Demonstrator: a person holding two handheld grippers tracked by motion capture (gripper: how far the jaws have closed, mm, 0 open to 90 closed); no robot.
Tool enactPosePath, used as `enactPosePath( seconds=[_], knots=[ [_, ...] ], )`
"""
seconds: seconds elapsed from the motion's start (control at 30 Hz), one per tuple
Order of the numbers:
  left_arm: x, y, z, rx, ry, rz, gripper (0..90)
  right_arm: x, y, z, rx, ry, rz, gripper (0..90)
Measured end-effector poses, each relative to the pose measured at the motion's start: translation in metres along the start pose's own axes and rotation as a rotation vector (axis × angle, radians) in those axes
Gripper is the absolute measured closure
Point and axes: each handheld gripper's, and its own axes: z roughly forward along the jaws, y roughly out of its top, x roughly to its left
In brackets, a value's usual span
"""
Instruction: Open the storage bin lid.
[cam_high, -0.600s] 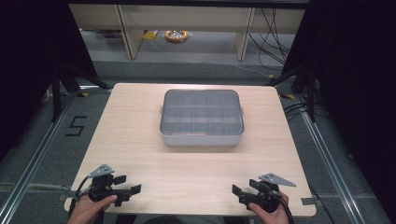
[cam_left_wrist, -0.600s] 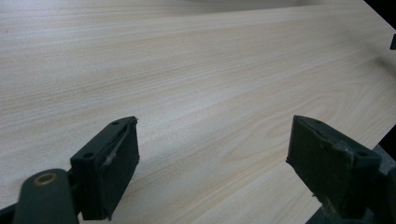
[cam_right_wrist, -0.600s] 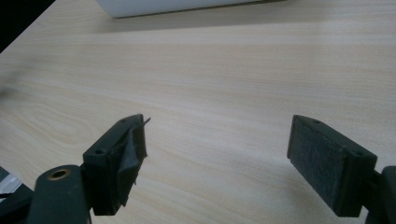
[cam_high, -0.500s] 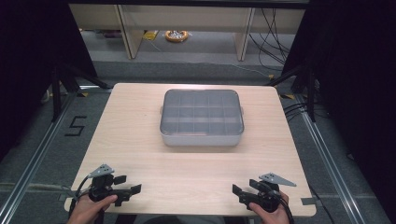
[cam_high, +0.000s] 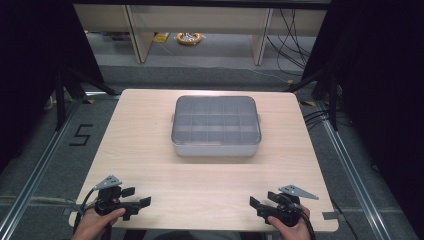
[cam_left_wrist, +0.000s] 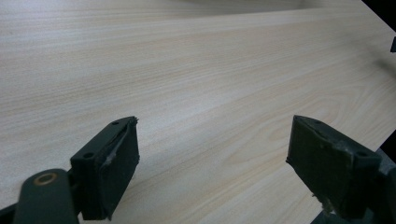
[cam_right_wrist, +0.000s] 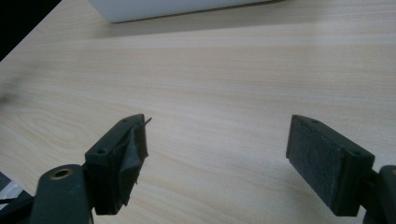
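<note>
From the high view the lidded compartment box (cam_high: 216, 126) sits mid-table (cam_high: 150, 165), well apart from the left gripper (cam_high: 142, 202) and right gripper (cam_high: 255, 204) at the near edge — each gripper view shows jaws spread wide over bare wood, holding nothing.

Pale wood-grain table (cam_high: 150, 150), matt

The box (cam_high: 216, 127) looks like smooth plastic: whitish walls, a clear, slightly glossy lid (cam_high: 216, 120). Gripper pads (cam_right_wrist: 327, 158) are dark, rough, felt-like, frayed at one edge, in matt black plastic.
</note>
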Motion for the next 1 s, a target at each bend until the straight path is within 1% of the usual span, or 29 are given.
enactPosePath(
  seconds=[0.07, 0.1, 0.13, 0.17, 0.2, 0.23, 0.27, 0.3, 0.33, 0.37, 0.4, 0.43, 0.47, 0.5, 0.53, 0.57, 0.63, 0.67, 0.7, 0.73, 0.77, 0.83, 0.87, 0.9, 0.93, 0.97, 1.0],
  knots=[
    [0.0, 0.0, 0.0, -0.006, -0.002, -0.004, 16.0, 0.0, 0.0, 0.001, -0.004, 0.007, 0.0, 21.5],
    [0.0, 0.0, 0.0, -0.004, -0.001, -0.003, 16.0, 0.0, 0.001, -0.001, 0.006, -0.005, -0.002, 21.6],
    [0.0, 0.0, 0.0, -0.006, -0.002, -0.005, 15.9, 0.0, 0.0, 0.0, -0.007, 0.003, 0.0, 21.7],
    [0.001, 0.0, 0.0, -0.009, 0.004, -0.003, 16.0, 0.003, 0.0, -0.001, 0.003, 0.005, 0.045, 21.8],
    [0.001, 0.001, 0.0, -0.003, 0.001, -0.003, 16.0, 0.001, 0.001, 0.0, -0.004, -0.002, 0.017, 21.8],
    [0.001, 0.001, 0.0, -0.005, 0.001, -0.005, 16.0, 0.003, 0.001, 0.0, 0.002, 0.01, 0.049, 21.9],
    [0.001, 0.001, 0.0, -0.004, 0.001, -0.006, 16.0, -0.001, 0.001, 0.0, -0.014, 0.011, 0.01, 22.0],
    [0.001, 0.001, 0.0, -0.007, -0.002, -0.006, 16.0, -0.002, 0.002, 0.0, -0.017, 0.012, 0.005, 22.1],
    [0.001, 0.002, 0.0, -0.01, 0.001, -0.003, 16.1, -0.002, 0.002, -0.001, -0.007, -0.005, 0.005, 22.2],
    [0.001, 0.002, 0.001, -0.012, 0.003, -0.002, 16.1, 0.0, 0.003, 0.0, -0.014, 0.013, 0.039, 22.3],
    [0.002, 0.003, 0.001, -0.014, 0.004, 0.0, 16.1, -0.002, 0.003, 0.0, -0.02, 0.007, 0.014, 22.3],
    [0.002, 0.004, 0.001, -0.016, 0.005, 0.0, 16.2, -0.003, 0.004, 0.001, -0.027, 0.011, 0.016, 22.4],
    [0.002, 0.005, 0.002, -0.019, 0.009, -0.007, 16.2, 0.0, 0.005, 0.0, -0.012, 0.019, 0.06, 22.5],
    [0.003, 0.005, 0.002, -0.019, 0.008, -0.003, 16.2, -0.005, 0.006, 0.002, -0.037, 0.015, 0.021, 22.6],
    [0.003, 0.006, 0.002, -0.022, 0.012, -0.006, 16.2, -0.006, 0.007, 0.002, -0.033, 0.012, 0.014, 22.7],
    [0.003, 0.006, 0.003, -0.02, 0.009, -0.01, 16.3, -0.007, 0.007, 0.002, -0.04, 0.014, 0.029, 22.7],
    [0.004, 0.007, 0.003, -0.018, 0.007, -0.011, 16.3, -0.009, 0.009, 0.002, -0.047, 0.018, 0.038, 22.9],
    [0.004, 0.007, 0.003, -0.015, 0.007, -0.011, 16.3, -0.007, 0.01, 0.001, -0.032, 0.014, 0.081, 22.9],
    [0.004, 0.008, 0.004, -0.022, 0.003, -0.011, 16.4, -0.009, 0.011, 0.003, -0.041, 0.02, 0.076, 22.9],
    [0.004, 0.009, 0.004, -0.022, 0.0, -0.009, 16.5, -0.01, 0.012, 0.003, -0.044, 0.026, 0.093, 23.0],
    [0.004, 0.009, 0.004, -0.02, 0.001, -0.014, 16.6, -0.014, 0.013, 0.004, -0.052, 0.024, 0.073, 23.0],
    [0.005, 0.011, 0.006, -0.02, -0.006, -0.022, 16.7, -0.019, 0.015, 0.006, -0.069, 0.052, 0.085, 23.1],
    [0.006, 0.012, 0.008, -0.02, -0.008, -0.024, 16.8, -0.018, 0.016, 0.007, -0.069, 0.045, 0.113, 23.0],
    [0.006, 0.013, 0.009, -0.023, -0.001, -0.03, 16.9, -0.02, 0.018, 0.007, -0.075, 0.038, 0.091, 23.1],
    [0.007, 0.015, 0.01, -0.02, -0.005, -0.022, 16.9, -0.023, 0.019, 0.008, -0.074, 0.02, 0.074, 23.0],
    [0.008, 0.015, 0.011, -0.02, -0.002, -0.026, 17.0, -0.023, 0.021, 0.008, -0.077, 0.036, 0.108, 23.0],
    [0.009, 0.017, 0.013, -0.022, -0.002, -0.03, 17.2, -0.025, 0.022, 0.01, -0.094, 0.024, 0.099, 22.8]
  ],
)
